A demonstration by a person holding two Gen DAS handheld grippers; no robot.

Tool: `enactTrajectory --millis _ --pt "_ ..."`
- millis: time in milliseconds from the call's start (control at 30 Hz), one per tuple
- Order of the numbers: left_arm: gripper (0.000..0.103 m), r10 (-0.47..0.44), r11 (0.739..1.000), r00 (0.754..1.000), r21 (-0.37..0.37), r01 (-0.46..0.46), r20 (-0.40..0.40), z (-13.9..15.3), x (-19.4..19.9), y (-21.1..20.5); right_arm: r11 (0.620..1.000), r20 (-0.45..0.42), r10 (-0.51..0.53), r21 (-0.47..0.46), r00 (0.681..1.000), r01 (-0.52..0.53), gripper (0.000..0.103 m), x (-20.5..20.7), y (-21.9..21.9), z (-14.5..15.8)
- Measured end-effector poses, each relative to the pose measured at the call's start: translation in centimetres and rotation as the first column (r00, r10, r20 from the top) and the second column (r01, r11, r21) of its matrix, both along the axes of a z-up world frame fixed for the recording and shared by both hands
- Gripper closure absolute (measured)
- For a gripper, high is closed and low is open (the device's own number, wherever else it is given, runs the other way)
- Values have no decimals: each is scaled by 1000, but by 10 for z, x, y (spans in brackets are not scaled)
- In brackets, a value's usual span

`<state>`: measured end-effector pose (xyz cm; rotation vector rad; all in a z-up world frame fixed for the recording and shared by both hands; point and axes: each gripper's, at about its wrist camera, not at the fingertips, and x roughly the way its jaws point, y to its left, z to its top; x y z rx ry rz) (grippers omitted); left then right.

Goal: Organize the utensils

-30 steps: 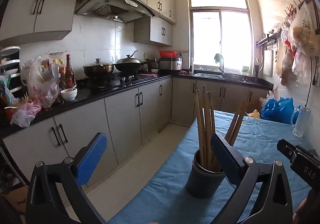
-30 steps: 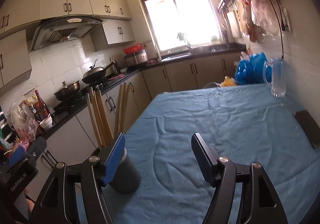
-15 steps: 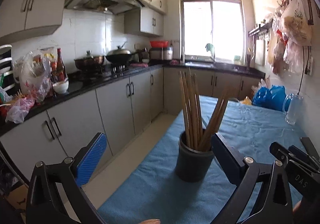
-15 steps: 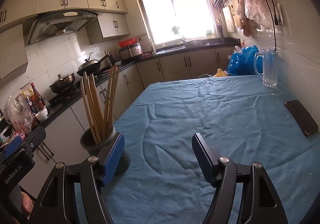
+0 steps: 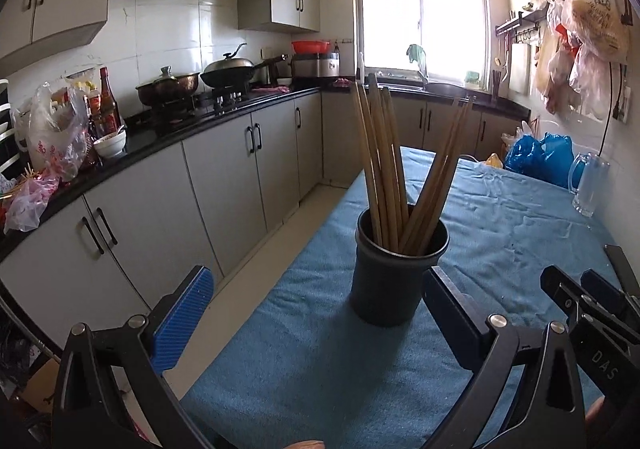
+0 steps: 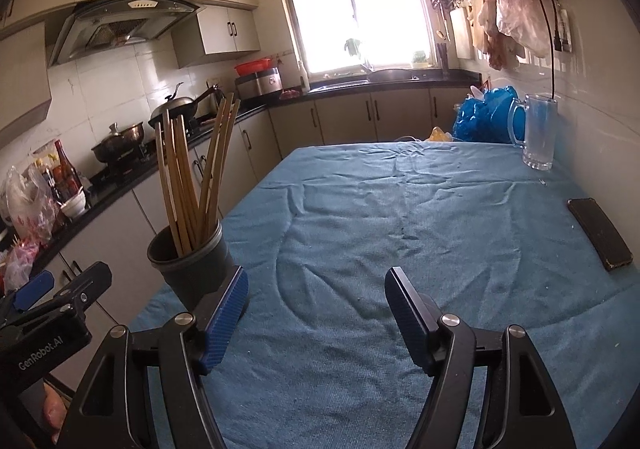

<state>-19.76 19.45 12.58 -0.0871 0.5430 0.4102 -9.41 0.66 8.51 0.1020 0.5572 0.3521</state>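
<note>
Kitchen table (image 5: 500,249): chopstick holder (image 5: 394,273) nearer.

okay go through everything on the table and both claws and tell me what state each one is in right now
Left claw: open, nothing between its fingers.
Right claw: open, empty, over the blue cloth.
Dark cup: upright on the cloth, near the table's edge.
Chopsticks: standing in the cup, fanned into two bunches.
Glass mug: upright by the wall, looks empty.
Phone: lying flat, screen dark.
Blue plastic bag: crumpled at the far end.
</note>
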Motion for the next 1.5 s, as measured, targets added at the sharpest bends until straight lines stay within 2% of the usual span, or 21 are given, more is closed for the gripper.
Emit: enactTrajectory --millis 467,1500 --pt "0 -16 999 999 -34 14 -39 -12 5 11 999 -5 -25 -26 1000 25 25 2 3 -5" --pt "0 -41 998 996 -52 37 -74 -21 10 10 999 6 -29 -40 1000 29 23 0 5 -7"
